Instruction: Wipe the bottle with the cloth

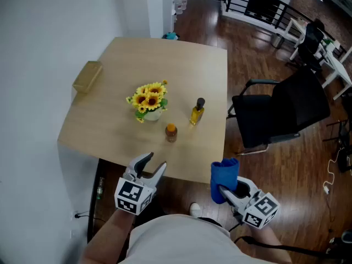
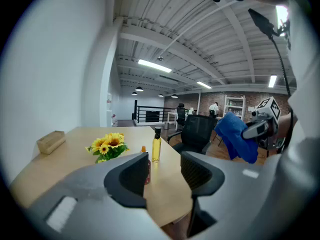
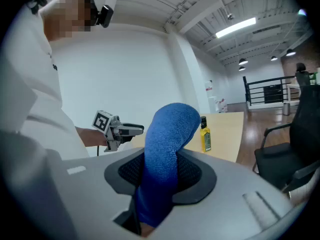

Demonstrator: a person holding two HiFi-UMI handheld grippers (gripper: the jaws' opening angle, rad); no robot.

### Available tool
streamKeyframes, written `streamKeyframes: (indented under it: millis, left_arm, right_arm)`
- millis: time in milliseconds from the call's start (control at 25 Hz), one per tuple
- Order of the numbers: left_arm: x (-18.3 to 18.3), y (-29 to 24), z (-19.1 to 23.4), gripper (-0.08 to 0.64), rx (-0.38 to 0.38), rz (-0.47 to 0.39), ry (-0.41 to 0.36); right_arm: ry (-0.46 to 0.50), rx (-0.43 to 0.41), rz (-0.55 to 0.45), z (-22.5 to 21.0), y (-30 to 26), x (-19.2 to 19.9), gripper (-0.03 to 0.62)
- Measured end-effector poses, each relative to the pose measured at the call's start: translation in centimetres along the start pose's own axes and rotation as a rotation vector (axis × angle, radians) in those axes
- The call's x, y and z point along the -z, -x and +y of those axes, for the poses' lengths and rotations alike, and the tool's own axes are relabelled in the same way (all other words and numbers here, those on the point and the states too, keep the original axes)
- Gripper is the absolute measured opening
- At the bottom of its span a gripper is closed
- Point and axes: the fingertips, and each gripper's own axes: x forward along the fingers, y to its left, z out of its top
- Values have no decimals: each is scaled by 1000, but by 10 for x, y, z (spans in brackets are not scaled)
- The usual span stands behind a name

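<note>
Near the table (image 1: 192, 65), the right gripper (image 1: 224, 190) clamps the cloth (image 1: 224, 174), ready to wipe; the left gripper (image 1: 151, 166) (jaws apart, empty) faces the bottle (image 1: 197, 112), likely to steady it.

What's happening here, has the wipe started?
Not yet. A person stands at the front edge of the table with a gripper in each hand. The right gripper is shut on a blue cloth, held up off the table. The left gripper is open and empty, near that front edge. The yellow bottle and a smaller orange-capped bottle stand untouched beside the sunflowers.
</note>
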Motion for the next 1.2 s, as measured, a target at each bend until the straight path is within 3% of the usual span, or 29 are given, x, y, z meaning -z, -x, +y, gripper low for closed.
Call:
streamKeyframes:
  millis: [160, 320, 480, 640, 720, 800, 960, 1200]
  left_arm:
    - [0, -45, 57, 225, 46, 42, -77]
    - [14, -96, 87, 244, 119, 100, -126]
    - [36, -147, 99, 244, 145, 162, -142]
    - [42, -182, 99, 250, 136, 162, -142]
    - [42, -190, 95, 173, 130, 158, -159]
    - [40, -191, 92, 164, 130, 165, -149]
    - [12, -173, 87, 161, 160, 126, -91]
    - [-73, -124, 59, 161, 325, 7, -51]
  right_arm:
    - [-33, 71, -52, 6, -52, -28, 146]
    - [-62, 141, -77, 13, -86, -37, 146]
    - [-101, 188, -57, 14, -87, -34, 146]
    - [-99, 209, -19, -2, -74, -33, 146]
    - [-112, 228, -9, -16, -65, -30, 146]
    - [-126, 238, -3, -28, -59, -29, 146]
    - [-95, 202, -5, -45, -59, -39, 146]
    - [13, 79, -52, -57, -96, -79, 146]
